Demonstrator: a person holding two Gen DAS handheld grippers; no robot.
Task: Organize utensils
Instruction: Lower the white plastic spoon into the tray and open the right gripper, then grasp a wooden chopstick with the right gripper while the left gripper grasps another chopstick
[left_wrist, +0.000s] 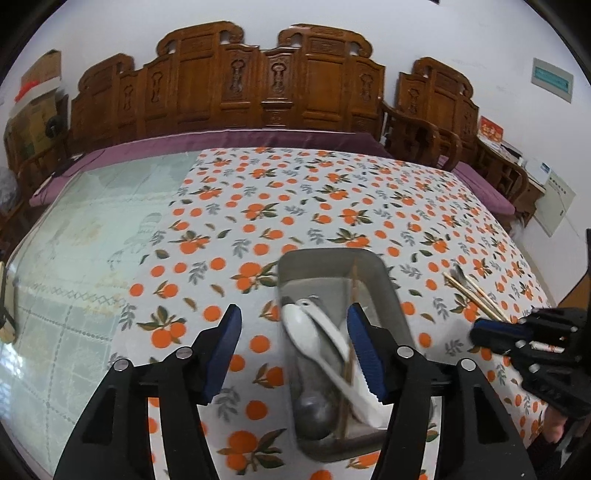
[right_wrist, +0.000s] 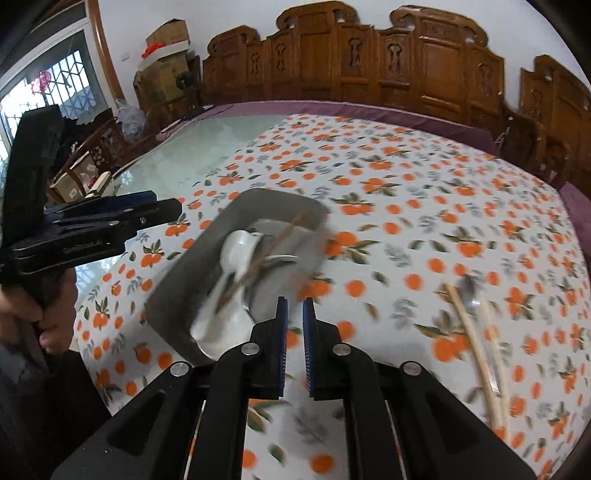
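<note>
A grey metal tray (left_wrist: 332, 264) (right_wrist: 240, 206) lies on the orange-print tablecloth. Inside it are white spoons (left_wrist: 308, 326) (right_wrist: 236, 245), a dark metal spoon (left_wrist: 314, 410) and brown chopsticks (left_wrist: 352, 295) (right_wrist: 284, 234). My left gripper (left_wrist: 294, 310) hangs open over the tray's near-left part, with nothing pressed between its pads. My right gripper (right_wrist: 295, 302) is shut and empty, just right of the tray's near corner. Pale chopsticks (left_wrist: 474, 297) (right_wrist: 476, 350) and a metal spoon (left_wrist: 460, 273) (right_wrist: 471, 291) lie loose on the cloth further right.
The tablecloth (left_wrist: 332, 192) covers the table's right part; bare glass tabletop (left_wrist: 92, 229) shows on the left. Carved wooden seats (left_wrist: 258, 81) with a purple cushion stand behind. Cardboard boxes (right_wrist: 166, 40) are stacked by a window. A hand (right_wrist: 55, 314) holds the left gripper.
</note>
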